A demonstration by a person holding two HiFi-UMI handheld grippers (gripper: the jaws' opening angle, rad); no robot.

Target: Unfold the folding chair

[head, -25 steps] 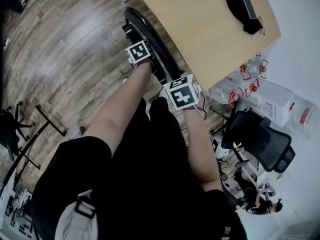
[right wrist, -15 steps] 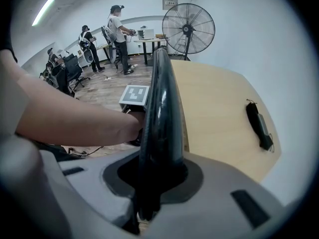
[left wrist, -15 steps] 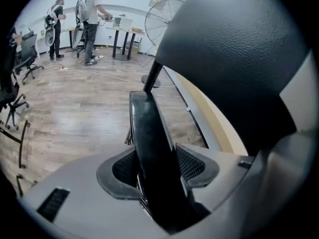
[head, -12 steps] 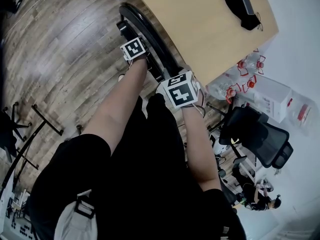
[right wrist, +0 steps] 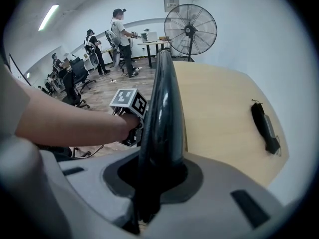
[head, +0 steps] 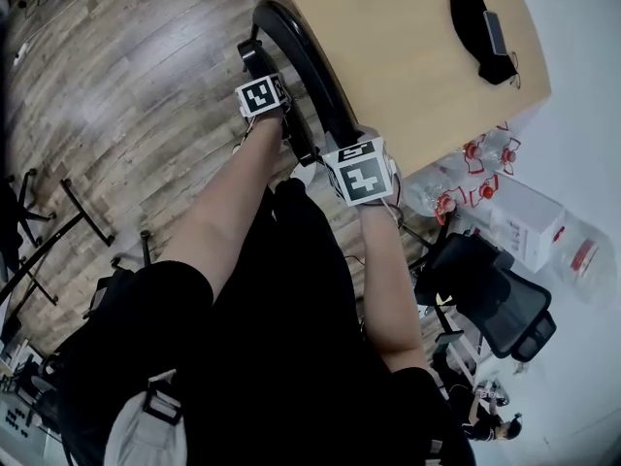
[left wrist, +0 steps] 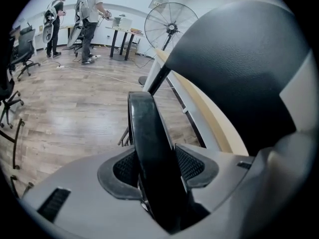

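The folded black folding chair [head: 309, 66] leans on edge against the wooden table [head: 417, 66]. My left gripper [head: 278, 124] sits on the chair's floor side. Its jaws are closing, and the pads press a black curved bar of the chair [left wrist: 147, 128] between them. My right gripper [head: 342, 155] is nearer me, at the table side, shut on the chair's black padded rim [right wrist: 162, 108]. In the right gripper view the left gripper's marker cube [right wrist: 128, 101] shows just beyond the rim. The jaw tips of both grippers are hidden under the cubes in the head view.
A black pouch with a phone [head: 485, 27] lies on the table. Water bottles [head: 466, 168] and a black office chair [head: 485, 294] stand to the right. Black chair bases [head: 58, 226] rest on the wood floor at left. A standing fan [right wrist: 190, 29] and people are far back.
Both hands keep their places on the chair. Only the head view has drifted a little, so the chair and table sit slightly further right in the picture.
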